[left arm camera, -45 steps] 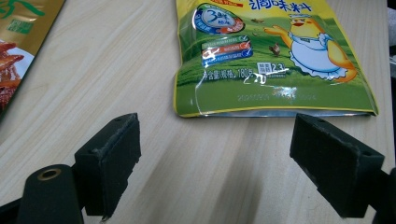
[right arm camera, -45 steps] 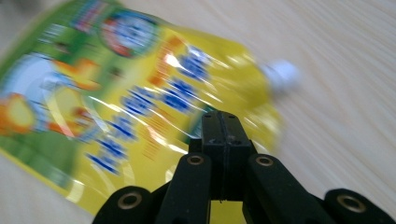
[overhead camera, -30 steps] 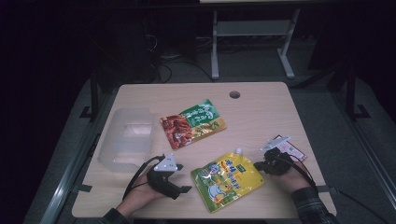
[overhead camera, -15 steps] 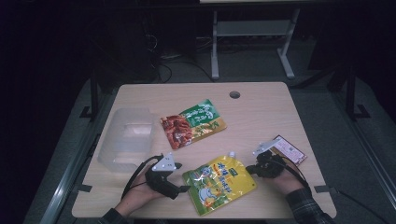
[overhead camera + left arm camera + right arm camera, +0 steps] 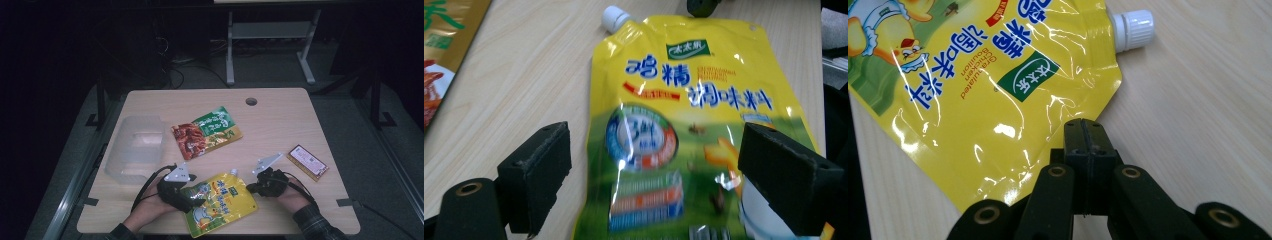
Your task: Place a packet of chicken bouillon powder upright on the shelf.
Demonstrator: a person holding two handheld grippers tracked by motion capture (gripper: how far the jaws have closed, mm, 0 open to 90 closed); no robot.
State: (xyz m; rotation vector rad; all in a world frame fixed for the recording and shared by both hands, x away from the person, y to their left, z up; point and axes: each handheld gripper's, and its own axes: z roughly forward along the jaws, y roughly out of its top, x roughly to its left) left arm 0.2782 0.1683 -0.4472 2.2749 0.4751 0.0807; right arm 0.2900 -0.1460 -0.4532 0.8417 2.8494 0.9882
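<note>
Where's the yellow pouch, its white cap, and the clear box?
Yellow pouch (image 5: 684,125), left gripper view, printed front.
White cap (image 5: 1133,29), right gripper view, ribbed side.
Clear box (image 5: 131,172), high view, near rim.

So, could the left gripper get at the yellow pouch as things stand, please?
Probably yes: the left gripper has its jaws wide open on either side of the yellow pouch, which lies flat on the table, with nothing between them.

Clear tub (image 5: 136,147), red-green packet (image 5: 206,132), small flat pack (image 5: 308,162)
</note>
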